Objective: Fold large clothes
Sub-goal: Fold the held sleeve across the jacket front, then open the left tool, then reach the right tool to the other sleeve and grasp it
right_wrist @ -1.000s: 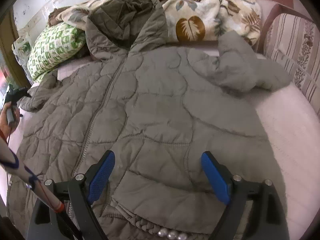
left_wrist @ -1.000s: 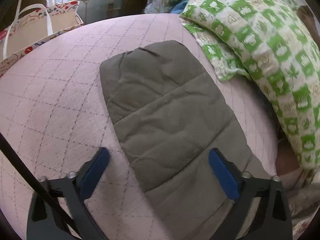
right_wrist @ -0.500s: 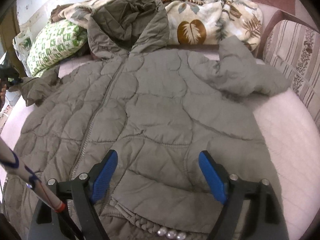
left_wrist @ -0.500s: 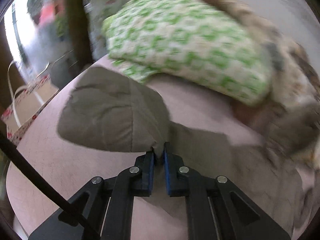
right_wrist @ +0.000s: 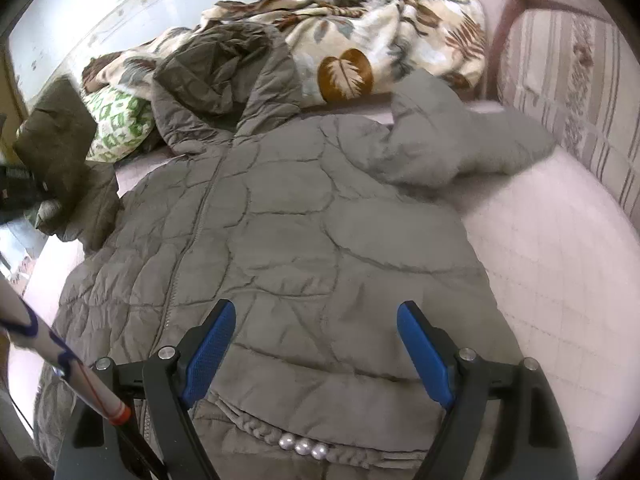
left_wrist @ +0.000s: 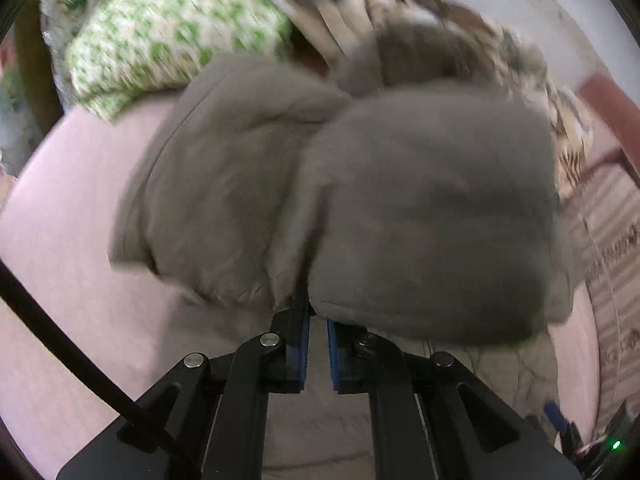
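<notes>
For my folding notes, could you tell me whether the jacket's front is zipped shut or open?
Zipped shut: the quilted jacket lies spread on the bed, its zipper joining both front panels.

Soft, even daylight fills both fisheye views, with dark rounded corners and bent edges. The left wrist view is smeared by motion blur across the grey quilted jacket sleeve; the right wrist view is sharp.

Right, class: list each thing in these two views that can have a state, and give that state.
left gripper: shut on the sleeve
sleeve: lifted, bunched
right gripper: open, empty, over the jacket
jacket: spread flat, zipped
other sleeve: folded over on the bed
blanket: crumpled
</notes>
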Demonstrator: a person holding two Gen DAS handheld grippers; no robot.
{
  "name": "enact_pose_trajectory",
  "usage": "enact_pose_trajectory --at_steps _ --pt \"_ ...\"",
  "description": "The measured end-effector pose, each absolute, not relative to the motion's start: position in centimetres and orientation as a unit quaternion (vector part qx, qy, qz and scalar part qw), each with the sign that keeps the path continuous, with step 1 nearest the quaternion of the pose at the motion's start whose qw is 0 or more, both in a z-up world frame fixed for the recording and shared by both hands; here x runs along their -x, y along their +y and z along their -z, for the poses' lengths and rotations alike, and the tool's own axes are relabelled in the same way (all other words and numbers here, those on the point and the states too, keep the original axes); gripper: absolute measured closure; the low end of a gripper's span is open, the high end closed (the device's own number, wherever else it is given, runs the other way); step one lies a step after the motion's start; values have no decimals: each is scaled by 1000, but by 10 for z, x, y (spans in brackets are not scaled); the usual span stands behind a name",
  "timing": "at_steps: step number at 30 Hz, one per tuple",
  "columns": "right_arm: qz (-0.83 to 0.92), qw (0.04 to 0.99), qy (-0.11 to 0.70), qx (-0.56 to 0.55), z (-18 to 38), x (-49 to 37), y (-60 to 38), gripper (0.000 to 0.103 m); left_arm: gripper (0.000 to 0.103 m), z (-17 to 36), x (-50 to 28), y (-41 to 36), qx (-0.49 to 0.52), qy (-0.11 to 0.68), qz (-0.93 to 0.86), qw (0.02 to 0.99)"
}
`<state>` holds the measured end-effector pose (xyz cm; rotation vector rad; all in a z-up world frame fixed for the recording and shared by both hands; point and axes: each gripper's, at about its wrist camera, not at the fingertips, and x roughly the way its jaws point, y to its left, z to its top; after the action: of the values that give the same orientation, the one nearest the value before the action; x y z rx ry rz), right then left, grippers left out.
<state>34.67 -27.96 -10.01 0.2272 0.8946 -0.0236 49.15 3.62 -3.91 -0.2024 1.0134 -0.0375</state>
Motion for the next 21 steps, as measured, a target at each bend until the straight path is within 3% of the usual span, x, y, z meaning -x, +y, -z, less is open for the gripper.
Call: enact_pose_trajectory --at_steps 6,7,11,16,21 --pt "20 890 441 -111 104 -349 -287 16 91 77 -469 1 65 523 6 850" --pt "20 891 441 -110 104 -349 -287 16 86 75 -461 0 69 521 4 851" --pt "20 892 439 -107 104 -349 -288 16 48 59 -411 5 65 478 -11 876" --pt "-3 881 452 -138 111 -350 -286 16 39 51 -376 20 15 432 -50 900" --pt "-52 866 460 -188 115 -341 -272 16 39 56 -360 49 -6 414 -96 905"
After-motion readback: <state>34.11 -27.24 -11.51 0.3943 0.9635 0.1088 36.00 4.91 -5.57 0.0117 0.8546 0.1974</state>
